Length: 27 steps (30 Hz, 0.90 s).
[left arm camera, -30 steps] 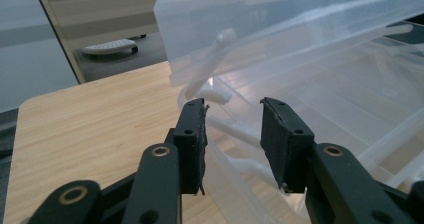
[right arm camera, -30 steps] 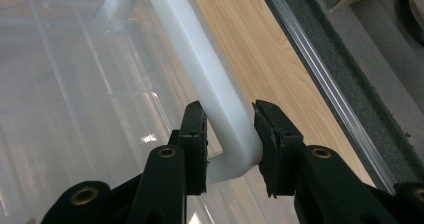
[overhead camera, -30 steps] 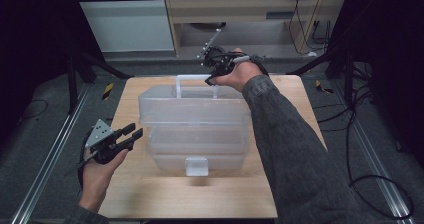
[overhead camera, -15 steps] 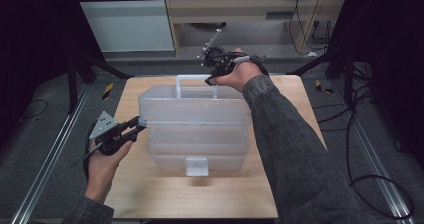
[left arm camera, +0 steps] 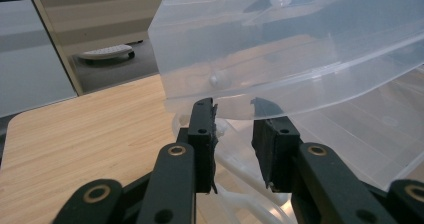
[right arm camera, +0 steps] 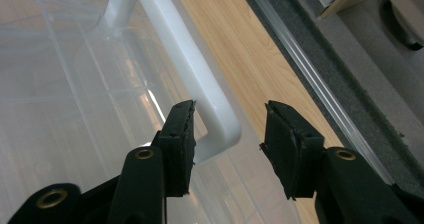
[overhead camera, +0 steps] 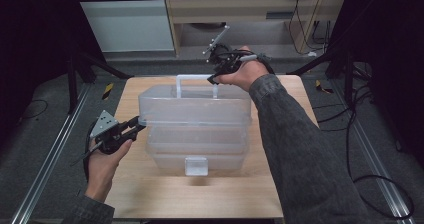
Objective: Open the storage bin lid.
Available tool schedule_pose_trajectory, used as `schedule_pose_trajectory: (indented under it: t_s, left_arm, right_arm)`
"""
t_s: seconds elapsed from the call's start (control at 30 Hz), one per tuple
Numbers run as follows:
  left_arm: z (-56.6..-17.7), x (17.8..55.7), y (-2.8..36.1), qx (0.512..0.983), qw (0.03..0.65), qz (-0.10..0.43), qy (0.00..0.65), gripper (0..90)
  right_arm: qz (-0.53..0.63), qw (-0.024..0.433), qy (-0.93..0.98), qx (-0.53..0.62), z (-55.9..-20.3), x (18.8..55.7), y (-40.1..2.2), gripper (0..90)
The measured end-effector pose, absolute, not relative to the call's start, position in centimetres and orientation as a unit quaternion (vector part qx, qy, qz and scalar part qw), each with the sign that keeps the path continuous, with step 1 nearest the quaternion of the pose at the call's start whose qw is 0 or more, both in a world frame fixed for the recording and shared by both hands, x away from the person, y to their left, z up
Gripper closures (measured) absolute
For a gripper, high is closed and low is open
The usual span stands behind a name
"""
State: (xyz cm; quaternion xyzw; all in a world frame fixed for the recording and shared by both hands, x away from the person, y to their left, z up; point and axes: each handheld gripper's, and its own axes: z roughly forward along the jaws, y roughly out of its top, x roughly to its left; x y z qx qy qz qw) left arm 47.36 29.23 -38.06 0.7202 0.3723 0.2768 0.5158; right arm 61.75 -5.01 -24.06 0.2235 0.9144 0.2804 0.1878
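Observation:
A clear plastic storage box (overhead camera: 195,114) with stepped tiers stands on the wooden table (overhead camera: 150,194); its white handle (overhead camera: 192,78) rises at the far side. My right gripper (overhead camera: 215,78) hovers at the handle's right end; in the right gripper view it (right arm camera: 230,109) is open, and the handle's (right arm camera: 190,64) bent corner lies between the jaws, close to the left one. My left gripper (overhead camera: 137,126) is at the box's left end. In the left gripper view it (left arm camera: 234,109) is open, and its tips meet the lower edge of the upper tier (left arm camera: 300,44).
A white latch (overhead camera: 196,165) sits on the box's near face. Bare wood runs along the table's near edge and on both sides of the box. Dark stand legs and cables surround the table on the floor.
My left gripper has moved right, from open table up to the box's left end. The right gripper has stayed at the handle.

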Motion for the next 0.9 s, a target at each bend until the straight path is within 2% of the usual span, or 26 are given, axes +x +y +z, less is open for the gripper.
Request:
schedule_pose_trajectory:
  t_s: [0.37,0.53,0.7,0.9]
  left_arm:
    - [-37.9,46.6,29.0,0.721,0.512,0.283,0.371,70.8]
    - [-37.8,46.6,29.0,0.722,0.511,0.283,0.370,70.8]
    - [-37.7,46.6,29.0,0.724,0.509,0.283,0.369,70.9]
    - [-37.6,46.6,29.0,0.725,0.509,0.283,0.369,70.9]
  right_arm:
    - [0.319,0.247,0.873,0.274,-22.6,59.9,-9.1,49.2]
    - [0.326,0.264,0.853,0.309,-22.5,59.5,-11.0,54.0]
    - [0.327,0.283,0.827,0.359,-23.4,58.1,-14.8,56.8]
    - [0.324,0.279,0.815,0.390,-25.6,56.6,-17.8,60.2]
